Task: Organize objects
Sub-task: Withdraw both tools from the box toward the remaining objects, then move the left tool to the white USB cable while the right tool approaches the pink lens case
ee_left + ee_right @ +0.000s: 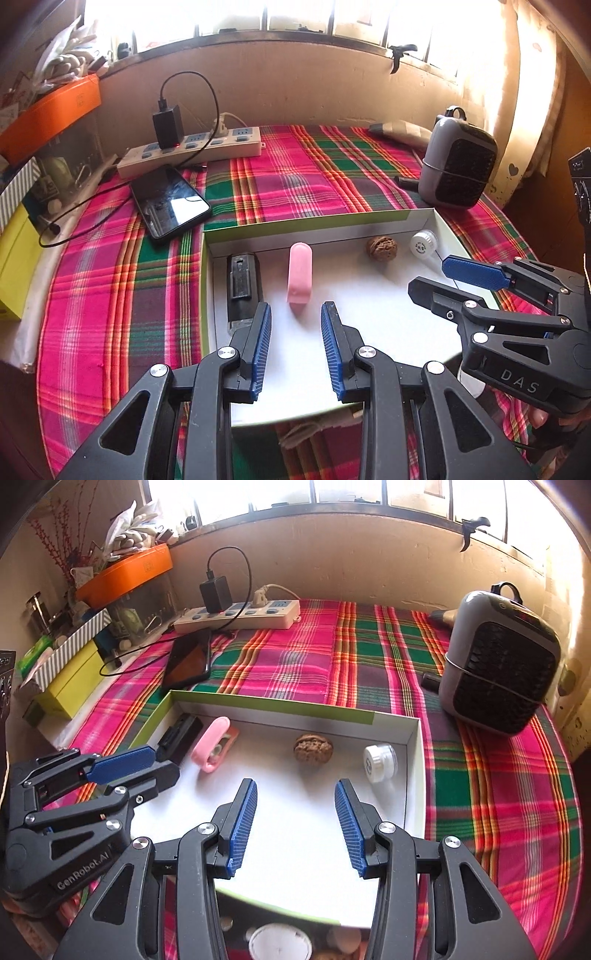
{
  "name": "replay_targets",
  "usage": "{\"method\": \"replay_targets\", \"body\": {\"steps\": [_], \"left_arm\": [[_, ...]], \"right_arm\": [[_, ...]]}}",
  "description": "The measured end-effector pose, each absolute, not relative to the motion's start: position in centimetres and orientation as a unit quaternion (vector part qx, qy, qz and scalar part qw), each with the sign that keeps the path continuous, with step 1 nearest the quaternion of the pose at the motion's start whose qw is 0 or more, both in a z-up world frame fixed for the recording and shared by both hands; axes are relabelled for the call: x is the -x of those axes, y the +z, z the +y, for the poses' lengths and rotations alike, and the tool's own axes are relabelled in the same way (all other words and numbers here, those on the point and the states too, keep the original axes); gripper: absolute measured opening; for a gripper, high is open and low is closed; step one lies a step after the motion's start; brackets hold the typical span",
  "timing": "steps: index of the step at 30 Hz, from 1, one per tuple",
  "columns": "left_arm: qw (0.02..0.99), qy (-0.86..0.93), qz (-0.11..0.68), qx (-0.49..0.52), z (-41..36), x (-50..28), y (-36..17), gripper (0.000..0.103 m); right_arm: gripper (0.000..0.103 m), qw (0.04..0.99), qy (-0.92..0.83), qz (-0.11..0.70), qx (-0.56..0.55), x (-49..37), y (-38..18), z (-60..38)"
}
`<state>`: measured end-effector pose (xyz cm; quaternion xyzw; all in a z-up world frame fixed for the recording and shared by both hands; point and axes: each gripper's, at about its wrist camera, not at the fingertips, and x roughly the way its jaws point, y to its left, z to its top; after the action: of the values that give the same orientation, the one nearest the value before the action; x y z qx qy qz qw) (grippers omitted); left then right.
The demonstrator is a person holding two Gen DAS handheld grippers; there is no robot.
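A shallow white box (314,223) (277,706) with green outer sides lies on the plaid cloth. Inside it, from left to right, are a black block (242,284) (181,738), a pink clip (300,275) (214,747), a walnut (381,248) (313,747) and a small white capped bottle (423,242) (380,762). My left gripper (295,308) (166,762) hovers open over the box's left part, its tips just short of the pink clip. My right gripper (295,784) (428,275) hovers open over the right part, short of the walnut. Neither holds anything.
A phone (170,206) on a cable lies left of the box's far corner, with a power strip (192,149) and charger behind it. A grey heater (458,162) (498,664) stands at the back right. Orange (48,114) and yellow (14,258) boxes crowd the left edge.
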<state>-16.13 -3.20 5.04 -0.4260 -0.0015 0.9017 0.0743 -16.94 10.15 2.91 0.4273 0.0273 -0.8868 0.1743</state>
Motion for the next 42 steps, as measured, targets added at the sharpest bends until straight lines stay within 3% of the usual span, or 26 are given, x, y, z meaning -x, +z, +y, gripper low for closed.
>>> {"method": "replay_targets", "body": {"steps": [20,42], "left_arm": [[0.104,0.905,-0.044,0.410,-6.5,9.4,4.1,0.026],[0.150,0.885,-0.045,0.438,-6.1,8.9,0.9,0.029]], "right_arm": [[0.045,0.167,-0.909,-0.007,-0.381,9.3,3.8,13.7],[0.045,0.123,-0.904,-0.031,-0.408,5.7,0.5,17.9]]}}
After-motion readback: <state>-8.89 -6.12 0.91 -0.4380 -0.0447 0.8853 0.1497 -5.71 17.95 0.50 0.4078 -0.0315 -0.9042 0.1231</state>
